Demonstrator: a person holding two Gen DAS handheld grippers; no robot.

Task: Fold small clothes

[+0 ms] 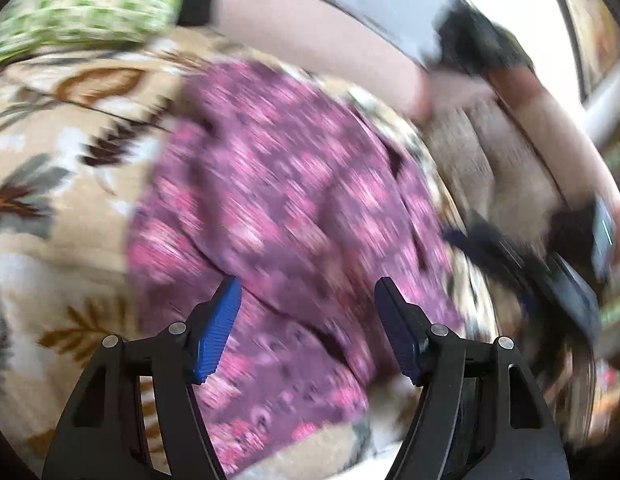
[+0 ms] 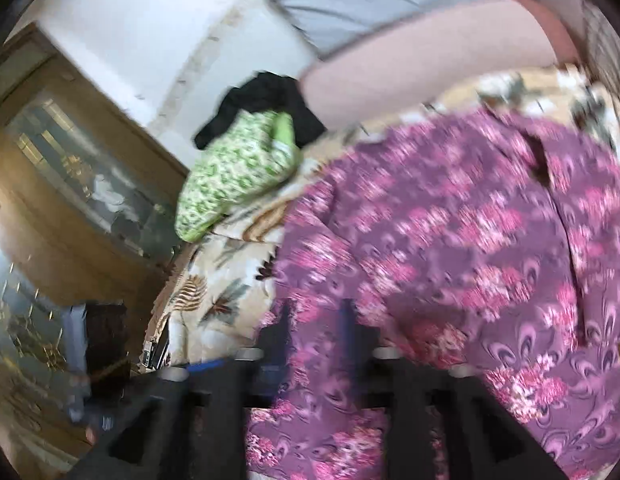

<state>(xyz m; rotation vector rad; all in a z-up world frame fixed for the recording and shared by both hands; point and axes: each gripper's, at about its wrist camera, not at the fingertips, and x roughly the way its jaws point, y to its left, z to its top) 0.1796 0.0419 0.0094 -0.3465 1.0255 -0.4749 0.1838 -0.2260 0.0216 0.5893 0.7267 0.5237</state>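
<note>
My left gripper [image 1: 308, 330] stands released, its blue ribbed pads apart above the purple garment with pink flower print [image 1: 278, 200], gripping nothing. That cloth lies spread, softly rumpled, on the beige leaf-patterned blanket [image 1: 70, 184]. My right gripper [image 2: 316, 344] is blurred; its jaws look parted over the garment's edge, though I cannot tell whether they touch it. A green-and-white patterned bundle [image 2: 238, 176] sits further back.

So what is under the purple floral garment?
The garment lies on a beige leaf-print blanket, which shows around its edges. Whatever is beneath its middle is covered.
</note>
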